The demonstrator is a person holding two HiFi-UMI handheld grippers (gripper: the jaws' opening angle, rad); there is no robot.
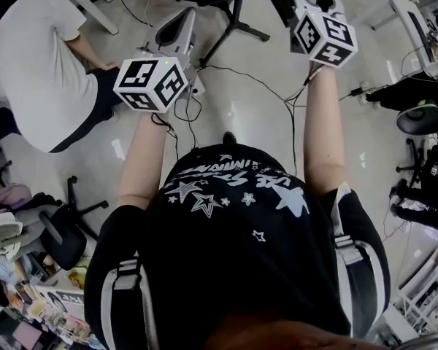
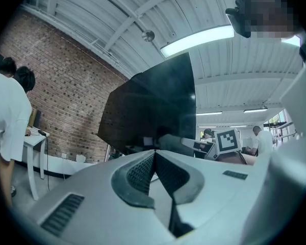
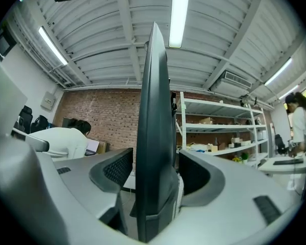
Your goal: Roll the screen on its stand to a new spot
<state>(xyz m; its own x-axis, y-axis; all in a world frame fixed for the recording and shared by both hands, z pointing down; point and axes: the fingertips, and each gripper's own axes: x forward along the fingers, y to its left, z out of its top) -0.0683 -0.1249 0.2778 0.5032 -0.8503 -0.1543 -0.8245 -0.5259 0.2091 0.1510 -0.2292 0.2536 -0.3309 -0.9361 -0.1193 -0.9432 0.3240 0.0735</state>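
Note:
The screen [image 3: 155, 116] shows edge-on in the right gripper view, a tall dark slab between the jaws of my right gripper [image 3: 155, 170]. A thin gap shows on each side of it, so the pads do not press and the gripper is open. From the left gripper view, the screen's [image 2: 153, 111] dark back fills the middle. My left gripper [image 2: 154, 153] is in front of it with its tips touching, shut and holding nothing. In the head view, both grippers [image 1: 177, 29] [image 1: 308, 2] reach forward at the top, beside the black legs of the stand [image 1: 232, 20].
A person in a white shirt [image 1: 36, 64] crouches at the left. Cables [image 1: 277, 93] trail over the floor ahead. An office chair [image 1: 66, 228] stands at the lower left, and more chairs and desks at the right. Shelves [image 3: 219, 131] line the brick wall.

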